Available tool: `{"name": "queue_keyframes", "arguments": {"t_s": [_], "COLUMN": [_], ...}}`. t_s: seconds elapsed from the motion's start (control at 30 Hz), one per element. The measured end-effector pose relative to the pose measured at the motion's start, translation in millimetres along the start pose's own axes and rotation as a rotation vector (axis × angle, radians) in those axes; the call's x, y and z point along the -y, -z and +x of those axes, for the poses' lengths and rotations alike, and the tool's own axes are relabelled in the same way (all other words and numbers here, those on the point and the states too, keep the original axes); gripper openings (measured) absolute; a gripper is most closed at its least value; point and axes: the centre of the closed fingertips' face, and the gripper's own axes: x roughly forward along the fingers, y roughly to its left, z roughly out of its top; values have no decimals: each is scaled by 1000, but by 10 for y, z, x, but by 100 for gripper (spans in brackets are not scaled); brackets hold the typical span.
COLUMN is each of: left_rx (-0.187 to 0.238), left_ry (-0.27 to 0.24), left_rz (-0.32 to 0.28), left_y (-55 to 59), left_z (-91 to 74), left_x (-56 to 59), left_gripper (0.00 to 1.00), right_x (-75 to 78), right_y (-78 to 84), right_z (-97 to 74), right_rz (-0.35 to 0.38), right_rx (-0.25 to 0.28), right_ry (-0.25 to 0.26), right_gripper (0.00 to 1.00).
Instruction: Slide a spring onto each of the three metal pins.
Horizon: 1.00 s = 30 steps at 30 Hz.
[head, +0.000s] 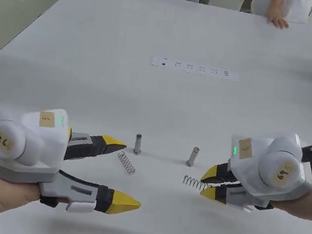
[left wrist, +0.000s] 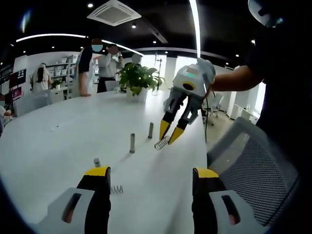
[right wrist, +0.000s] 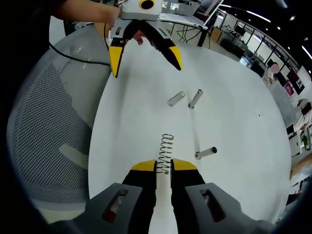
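Right gripper view: right gripper (right wrist: 164,166) pinches a spring (right wrist: 166,145); left gripper (head: 128,174) gapes beside a loose spring (head: 126,162).

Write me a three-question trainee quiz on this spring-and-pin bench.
1. True or false: the left gripper is shut on a pin.
2. What does the right gripper hold? A) a metal pin B) a spring C) a screwdriver
3. Fill in: a loose spring lies on the table beside an ______ metal pin.
Key: 1 false, its jaws stand open; 2 B; 3 upright.
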Motion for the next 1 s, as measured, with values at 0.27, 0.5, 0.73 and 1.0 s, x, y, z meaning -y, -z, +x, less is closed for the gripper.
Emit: {"name": "queue_keyframes", "arguments": {"t_s": [0.27, 0.5, 0.73, 1.0], "left_rx": [-34, -23, -15, -15], "left_ry": [38, 75, 107, 120], "left_rz": [70, 79, 93, 86], "left_y": [95, 40, 5, 35], "left_z": [101, 230, 376, 416], "left_x": [34, 108, 186, 220], "left_gripper": [52, 49, 44, 38], "right_x": [-46, -107, -205, -215], "right_y": [-77, -141, -279, -320], "right_z": [57, 96, 105, 106], "right_rz": [-57, -99, -151, -169], "right_rx": [2, 25, 88, 106], "right_ry": [-37, -66, -87, -82], "right_gripper": [8, 8, 8, 8]}}
